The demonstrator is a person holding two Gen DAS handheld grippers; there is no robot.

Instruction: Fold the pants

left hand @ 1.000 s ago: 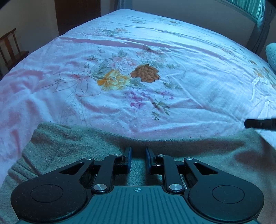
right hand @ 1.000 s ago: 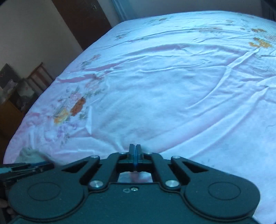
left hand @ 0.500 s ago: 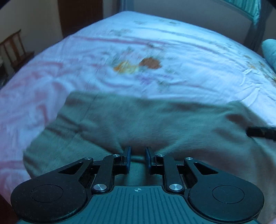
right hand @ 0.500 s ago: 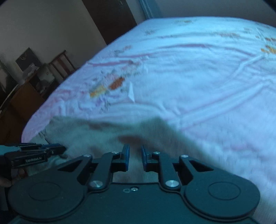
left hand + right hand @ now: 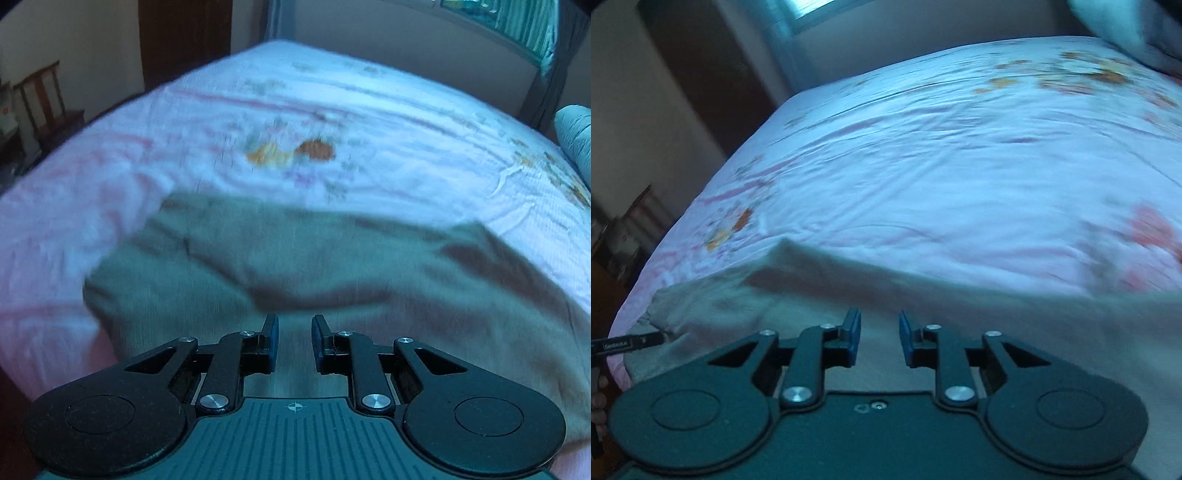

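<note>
**Grey-green pants held at one end, free at the other**

Grey-green, soft woven pants (image 5: 332, 266) lay spread across the near edge of the bed, on a pale pink floral bedsheet (image 5: 332, 92). In the left wrist view they filled the lower half from 8 o'clock round to 4 o'clock, with a loose ridge of cloth running across the middle.

The left gripper (image 5: 294, 332) had its jaws drawn in on the pants. The right wrist view showed its tip at 9 o'clock, meeting a bunched corner of the cloth. The right gripper (image 5: 879, 328) had its jaws opening. Cloth showed through the gap beneath them, but the pads were not pressing on it.

The step in hand appeared to be laying the pants out flat and taking a fresh hold for a fold. Three things would help do it well:

- The left jaws should stay closed on their corner, so that the garment stays anchored.
- The right jaws should come down on the edge toward 3 o'clock and take both layers, not just the top one.
- The ridge in the middle needs pulling taut before anything is folded over, or it will be creased in.

Both views were blurred, so seams and the waistband could not be made out.
</note>
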